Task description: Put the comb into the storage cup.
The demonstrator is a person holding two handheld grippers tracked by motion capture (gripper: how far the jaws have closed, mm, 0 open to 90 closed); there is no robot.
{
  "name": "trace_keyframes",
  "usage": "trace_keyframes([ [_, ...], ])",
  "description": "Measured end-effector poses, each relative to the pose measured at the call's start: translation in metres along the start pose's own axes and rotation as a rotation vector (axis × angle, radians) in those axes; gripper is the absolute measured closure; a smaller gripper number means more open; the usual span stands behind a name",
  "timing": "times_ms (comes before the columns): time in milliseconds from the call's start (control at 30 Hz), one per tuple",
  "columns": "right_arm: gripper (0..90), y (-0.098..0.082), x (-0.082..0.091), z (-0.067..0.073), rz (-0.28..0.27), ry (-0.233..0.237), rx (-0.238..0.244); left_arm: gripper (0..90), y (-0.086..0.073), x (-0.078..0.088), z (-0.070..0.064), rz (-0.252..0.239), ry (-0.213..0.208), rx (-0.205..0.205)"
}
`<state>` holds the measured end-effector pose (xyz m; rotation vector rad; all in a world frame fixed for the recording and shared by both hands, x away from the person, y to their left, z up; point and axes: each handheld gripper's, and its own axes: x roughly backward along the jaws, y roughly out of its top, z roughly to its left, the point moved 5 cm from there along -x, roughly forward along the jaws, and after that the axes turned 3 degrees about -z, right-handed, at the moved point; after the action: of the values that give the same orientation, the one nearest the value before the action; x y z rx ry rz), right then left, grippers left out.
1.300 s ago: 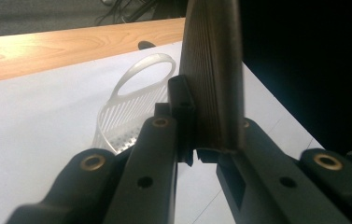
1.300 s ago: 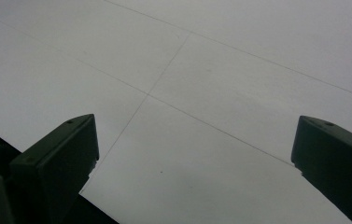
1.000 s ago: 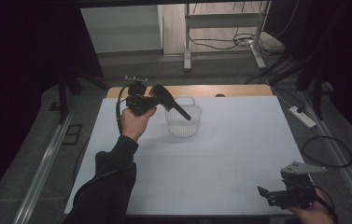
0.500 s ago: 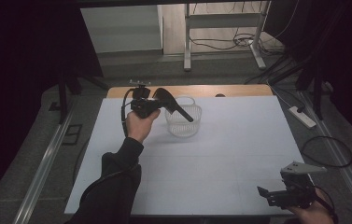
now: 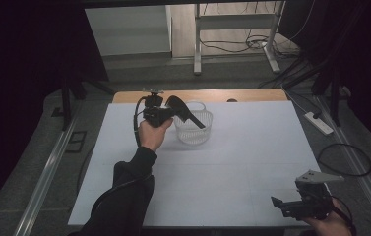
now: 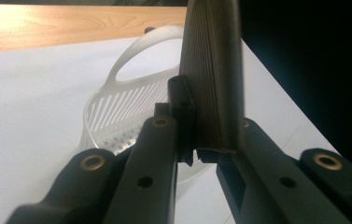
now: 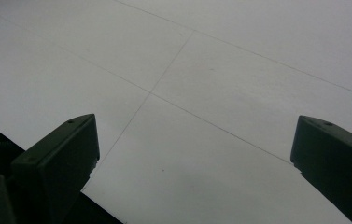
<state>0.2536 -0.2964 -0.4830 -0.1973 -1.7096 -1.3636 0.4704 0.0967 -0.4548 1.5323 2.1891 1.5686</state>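
- high view: left gripper (image 5: 193, 120) carries a dark ribbed object (image 5: 187, 112) over the clear basket (image 5: 193, 129), at 11 o'clock on the white table (image 5: 252, 147); right gripper (image 5: 284, 204) idles at 5 o'clock.
- left gripper view: jaws clench the dark ribbed object (image 6: 213, 74) above the clear basket (image 6: 117, 105); the placing step seems underway, next lower and release.
- right gripper view: jaws spread wide, holding nothing.

White slotted basket (image 5: 193, 129), black ribbed block (image 6: 211, 84), black grippers, white table sheet (image 5: 252, 162), wooden edge (image 5: 242, 95) at top.
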Motion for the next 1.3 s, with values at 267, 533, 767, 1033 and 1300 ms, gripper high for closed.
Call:
trace_keyframes([
  [267, 1.7, 0.000, 0.000, 0.000, 0.003, 0.003, -0.002, 87.0, -0.006, -0.009, 0.003, 0.009, 0.000, 0.013],
  [533, 1.7, 0.000, 0.000, 0.000, 0.004, 0.006, -0.004, 87.0, -0.011, -0.015, 0.008, 0.011, -0.004, 0.033],
  [767, 1.7, 0.000, -0.001, 0.000, 0.008, 0.006, -0.004, 86.1, -0.012, -0.016, 0.012, 0.002, 0.003, 0.034],
  [1033, 1.7, 0.000, -0.001, 0.000, 0.010, 0.007, -0.003, 80.0, -0.015, -0.017, 0.016, 0.027, 0.063, -0.016],
  [1300, 1.7, 0.000, -0.001, 0.000, 0.013, 0.008, -0.004, 71.3, -0.016, -0.019, 0.014, 0.053, 0.145, -0.116],
])
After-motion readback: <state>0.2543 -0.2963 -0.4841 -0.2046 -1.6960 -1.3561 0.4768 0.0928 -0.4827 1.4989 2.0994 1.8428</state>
